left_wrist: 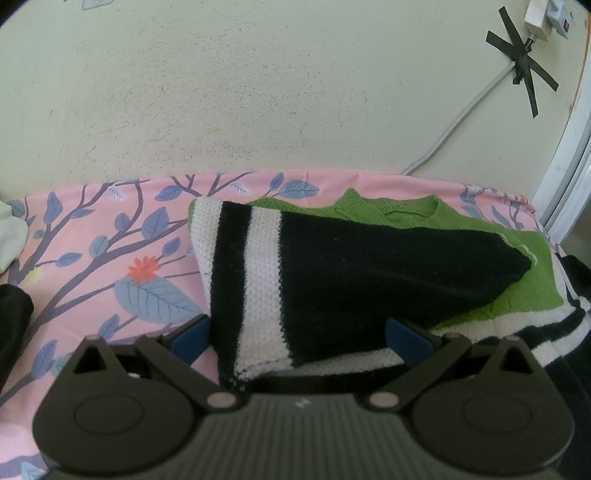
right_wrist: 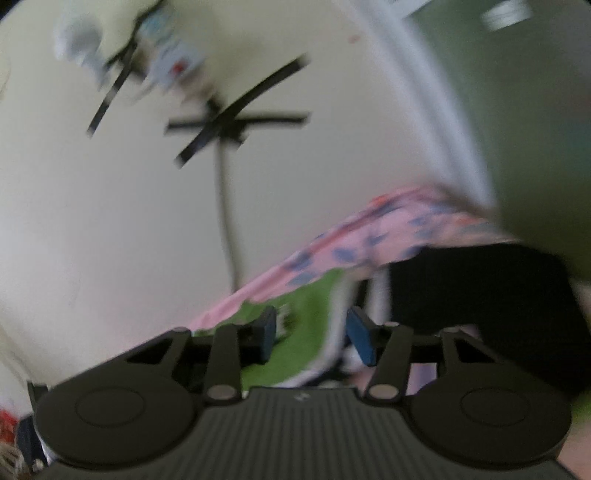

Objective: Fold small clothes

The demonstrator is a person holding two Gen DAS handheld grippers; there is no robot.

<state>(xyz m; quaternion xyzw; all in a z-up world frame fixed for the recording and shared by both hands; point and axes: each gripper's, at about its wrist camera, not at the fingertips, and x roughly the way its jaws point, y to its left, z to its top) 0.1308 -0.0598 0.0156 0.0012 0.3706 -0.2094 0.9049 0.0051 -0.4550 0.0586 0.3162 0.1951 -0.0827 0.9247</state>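
A green knit sweater (left_wrist: 480, 240) with black and white striped sleeves lies on a pink floral sheet (left_wrist: 92, 229). One striped sleeve (left_wrist: 332, 280) is folded across its body. My left gripper (left_wrist: 299, 339) stands wide open just above the sheet. The sleeve's cuff end lies between its blue pads (left_wrist: 192, 338) and is not pinched. The right wrist view is blurred. My right gripper (right_wrist: 314, 336) is open, its pads apart over the green sweater (right_wrist: 306, 295) and its white edge, gripping nothing. A black part of the garment (right_wrist: 480, 302) lies to its right.
A cream wall rises right behind the sheet. A grey cable (left_wrist: 461, 114) runs up it, fixed with crossed black tape (left_wrist: 524, 55) below a white plug (left_wrist: 543, 18). A white cloth (left_wrist: 11, 236) and a black cloth (left_wrist: 11, 325) lie at the left edge. A door frame (left_wrist: 569, 166) stands at the right.
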